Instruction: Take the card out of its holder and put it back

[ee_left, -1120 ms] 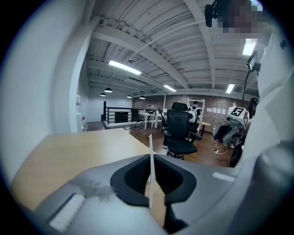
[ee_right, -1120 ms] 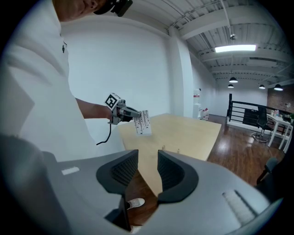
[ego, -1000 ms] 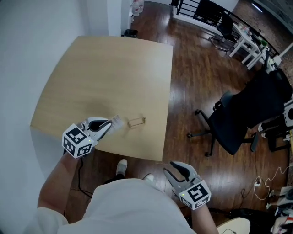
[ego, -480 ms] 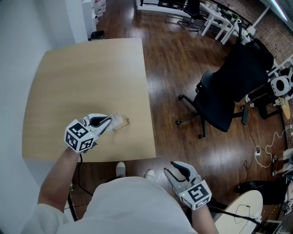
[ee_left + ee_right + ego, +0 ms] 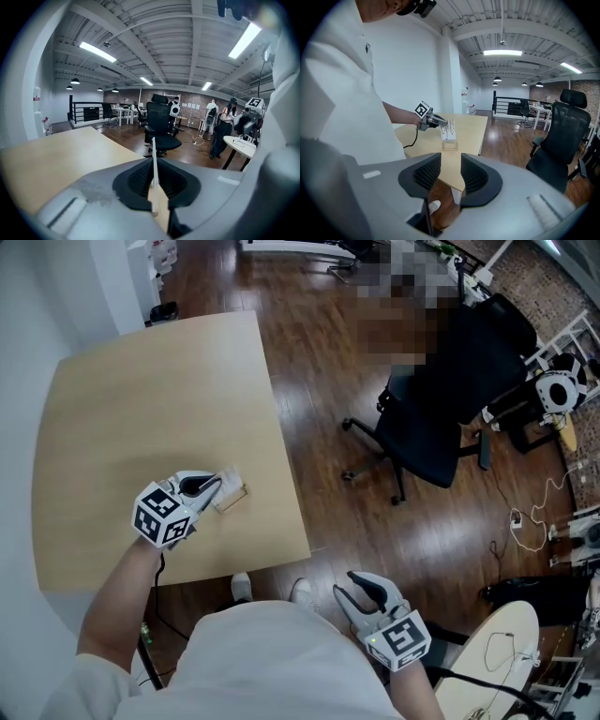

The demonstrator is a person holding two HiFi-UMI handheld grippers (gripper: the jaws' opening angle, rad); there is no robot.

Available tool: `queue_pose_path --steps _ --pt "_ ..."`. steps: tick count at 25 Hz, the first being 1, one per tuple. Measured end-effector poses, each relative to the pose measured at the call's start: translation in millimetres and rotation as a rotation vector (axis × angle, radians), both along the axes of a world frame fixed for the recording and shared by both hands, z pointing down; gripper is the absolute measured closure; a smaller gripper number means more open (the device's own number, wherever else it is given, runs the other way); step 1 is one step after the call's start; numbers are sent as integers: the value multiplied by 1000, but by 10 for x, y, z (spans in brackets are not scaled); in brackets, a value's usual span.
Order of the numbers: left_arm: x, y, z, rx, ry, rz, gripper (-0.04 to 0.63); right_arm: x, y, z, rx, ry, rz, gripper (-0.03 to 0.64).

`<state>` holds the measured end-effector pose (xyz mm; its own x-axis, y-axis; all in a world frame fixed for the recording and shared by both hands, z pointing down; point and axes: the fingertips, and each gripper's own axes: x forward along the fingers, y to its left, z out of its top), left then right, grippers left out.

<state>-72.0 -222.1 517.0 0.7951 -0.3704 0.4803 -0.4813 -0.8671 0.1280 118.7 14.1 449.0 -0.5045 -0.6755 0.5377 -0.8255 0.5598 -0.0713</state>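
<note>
My left gripper [image 5: 221,485] is shut on a white printed card [image 5: 229,477] over the front right part of the light wooden table [image 5: 141,399]. The card stands directly above the small clear holder [image 5: 232,499]; whether its edge touches the slot I cannot tell. In the left gripper view the card [image 5: 153,173] shows edge-on, pinched between the dark pads. From the right gripper view, the card [image 5: 448,129] hangs upright over the holder [image 5: 450,146]. My right gripper [image 5: 355,586] is open and empty, held low beside the person's body, off the table.
A black office chair [image 5: 441,418] stands on the wooden floor right of the table. The table's right edge [image 5: 286,474] is close to the holder. A white wall runs along the left. Desks and standing people [image 5: 220,126] fill the far room.
The left gripper has carried the card to the right and down, from beside the holder to right over it. The head camera has swung. The right gripper has hardly moved.
</note>
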Motion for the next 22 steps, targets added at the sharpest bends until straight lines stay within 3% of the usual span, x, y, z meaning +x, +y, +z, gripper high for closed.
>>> queue_pose_path --steps 16,22 --pt "105 -76 177 -25 6 14 578 -3 -148 30 0 7 6 480" --pt "95 -97 210 -26 42 -6 578 18 -161 32 -20 14 4 480"
